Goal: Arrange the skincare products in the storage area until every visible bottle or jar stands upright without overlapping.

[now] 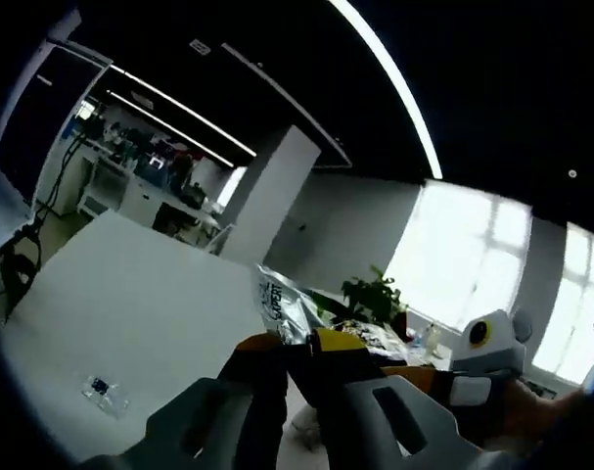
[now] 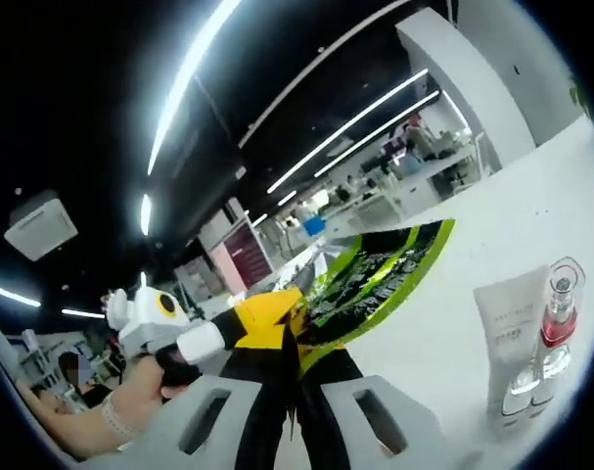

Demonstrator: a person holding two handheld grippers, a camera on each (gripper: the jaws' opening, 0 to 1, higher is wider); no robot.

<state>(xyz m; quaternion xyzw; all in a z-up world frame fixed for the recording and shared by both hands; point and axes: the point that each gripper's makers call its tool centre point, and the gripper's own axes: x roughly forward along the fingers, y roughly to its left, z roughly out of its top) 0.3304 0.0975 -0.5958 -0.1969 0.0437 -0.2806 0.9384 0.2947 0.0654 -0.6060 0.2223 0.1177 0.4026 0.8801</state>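
A flat sachet, silver on the side facing the left gripper view (image 1: 277, 302) and green and black in the right gripper view (image 2: 375, 266), hangs in the air above the white table (image 1: 140, 294). My left gripper (image 1: 295, 348) is shut on its lower edge. My right gripper (image 2: 295, 345) is also shut on it. The two grippers meet at the sachet from opposite sides. A white tube (image 2: 510, 333) and a clear bottle with red liquid (image 2: 556, 318) stand upright side by side on the table at the right.
A small clear wrapper (image 1: 106, 392) lies on the table near the left. A potted plant (image 1: 373, 294) and clutter sit at the table's far end. A hand (image 2: 130, 401) holds the left gripper. Desks and shelves stand in the background.
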